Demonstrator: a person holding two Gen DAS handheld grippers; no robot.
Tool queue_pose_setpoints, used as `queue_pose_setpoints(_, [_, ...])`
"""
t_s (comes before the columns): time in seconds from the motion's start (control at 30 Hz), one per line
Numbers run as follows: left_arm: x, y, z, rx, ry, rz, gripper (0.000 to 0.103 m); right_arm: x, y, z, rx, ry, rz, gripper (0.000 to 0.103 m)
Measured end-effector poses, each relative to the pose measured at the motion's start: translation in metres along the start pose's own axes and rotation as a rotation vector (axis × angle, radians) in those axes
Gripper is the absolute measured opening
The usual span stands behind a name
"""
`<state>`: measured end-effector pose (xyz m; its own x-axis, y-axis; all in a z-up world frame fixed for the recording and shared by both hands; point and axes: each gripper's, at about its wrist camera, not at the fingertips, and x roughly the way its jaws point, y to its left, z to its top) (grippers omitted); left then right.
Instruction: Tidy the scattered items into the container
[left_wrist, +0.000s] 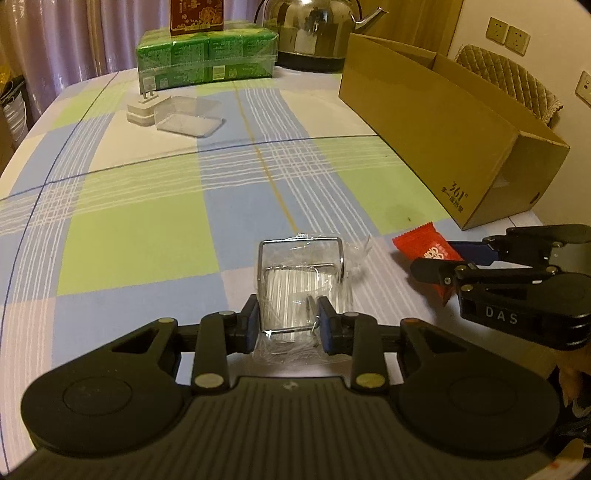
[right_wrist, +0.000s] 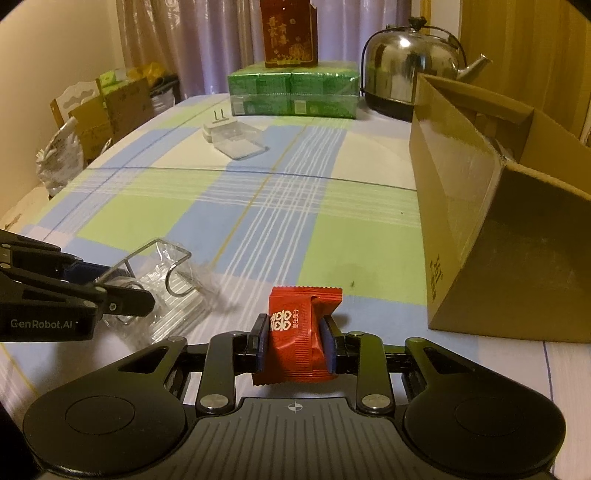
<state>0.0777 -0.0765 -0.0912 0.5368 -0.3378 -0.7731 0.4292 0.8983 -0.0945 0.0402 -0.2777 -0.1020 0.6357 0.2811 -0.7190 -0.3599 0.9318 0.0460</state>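
Note:
My left gripper (left_wrist: 289, 321) is shut on a clear plastic packet with a metal hook inside (left_wrist: 301, 284), near the table's front edge. The same clear packet (right_wrist: 162, 284) shows at the left of the right wrist view, with the left gripper (right_wrist: 122, 291) on it. My right gripper (right_wrist: 295, 341) is shut on a red candy wrapper (right_wrist: 301, 332) with white characters. That red wrapper (left_wrist: 424, 254) and the right gripper (left_wrist: 450, 264) appear at the right in the left wrist view. An open brown cardboard box (left_wrist: 443, 140) (right_wrist: 487, 221) stands on the right of the table.
A white plug adapter (left_wrist: 142, 110) (right_wrist: 216, 127) and a clear plastic tray (left_wrist: 188, 116) (right_wrist: 240, 142) lie far back. A green wrapped pack (left_wrist: 207, 59) (right_wrist: 293, 92) carries a red box (right_wrist: 288, 33). A steel kettle (left_wrist: 314, 33) (right_wrist: 410, 70) stands behind the box. The table has a checked cloth (left_wrist: 147, 221).

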Motion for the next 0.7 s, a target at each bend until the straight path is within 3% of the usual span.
queue_pose_setpoints(0.3, [-0.017, -0.009, 0.011, 0.025, -0.044, -0.002, 0.026, -0.017, 0.001, 0.008, 0.001, -0.038, -0.005, 0.026])
queue_pose_setpoints(0.7, [-0.062, -0.026, 0.035, 0.024, -0.139, -0.003, 0.026, -0.073, -0.002, 0.031, 0.012, -0.157, -0.022, 0.026])
